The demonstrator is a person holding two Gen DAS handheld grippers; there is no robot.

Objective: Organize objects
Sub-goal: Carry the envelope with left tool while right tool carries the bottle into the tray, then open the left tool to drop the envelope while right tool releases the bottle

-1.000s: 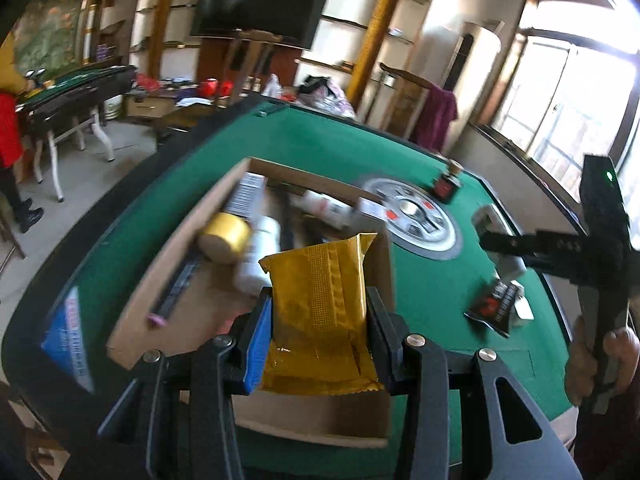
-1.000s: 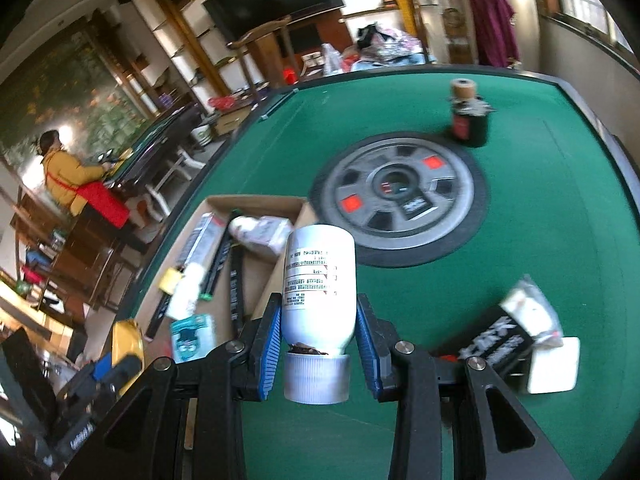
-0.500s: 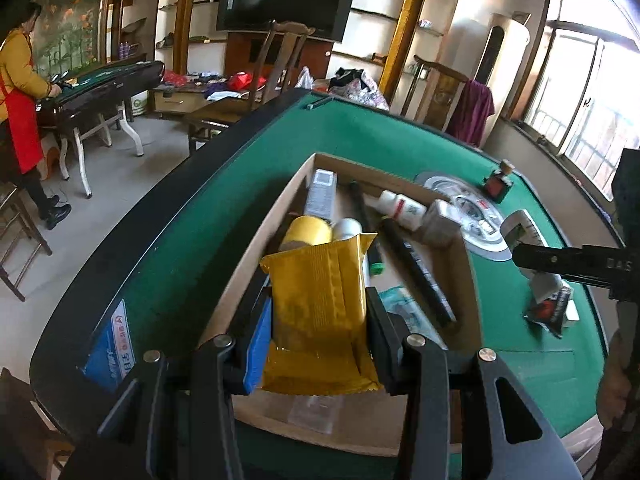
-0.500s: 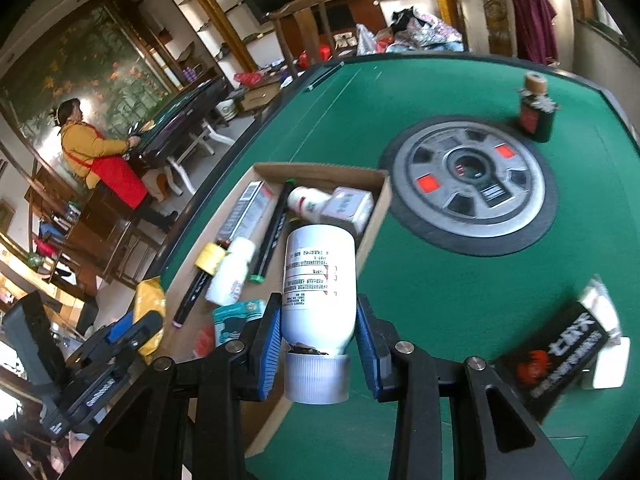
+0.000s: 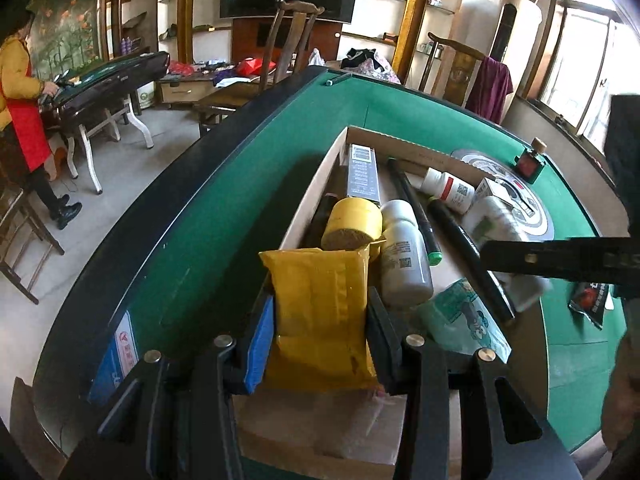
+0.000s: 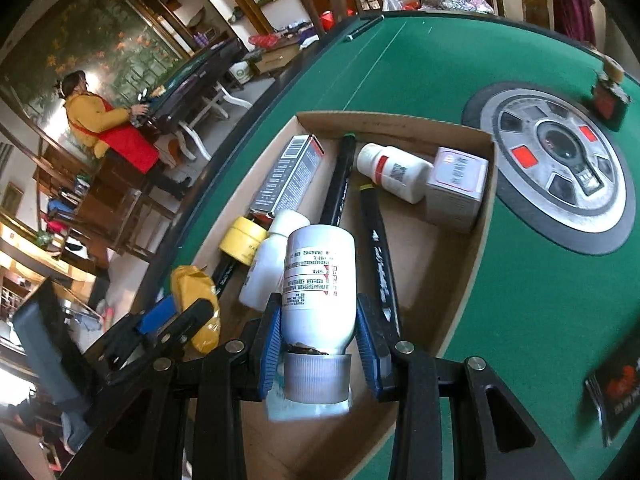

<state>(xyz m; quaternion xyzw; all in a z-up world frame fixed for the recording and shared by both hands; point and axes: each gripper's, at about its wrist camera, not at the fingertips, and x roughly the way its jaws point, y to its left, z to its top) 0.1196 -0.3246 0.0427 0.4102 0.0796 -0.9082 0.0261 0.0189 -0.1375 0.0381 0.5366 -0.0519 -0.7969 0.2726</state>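
Note:
My left gripper (image 5: 320,320) is shut on a yellow foil packet (image 5: 320,312), held above the near end of a shallow cardboard box (image 5: 312,196) on the green table. My right gripper (image 6: 318,332) is shut on a white bottle (image 6: 320,280) with its grey cap toward me, over the same box (image 6: 486,216). In the box lie a yellow tape roll (image 5: 352,224), a white bottle (image 5: 404,260), black marker pens (image 6: 340,180), a grey carton (image 6: 288,176), a small red-label bottle (image 6: 394,172), a pale box (image 6: 456,188) and a teal packet (image 5: 464,320). The left gripper with its packet (image 6: 196,304) shows at the right wrist view's left.
A round grey dial (image 6: 560,160) is set in the table centre, with a small dark bottle (image 6: 610,96) beyond it. A black-and-red packet (image 6: 616,396) lies on the felt right of the box. A person in yellow and red (image 6: 108,128) stands at another table in the background.
Both grippers have moved over the box and lower, each keeping its hold. The right gripper came from beside the box to above its near half.

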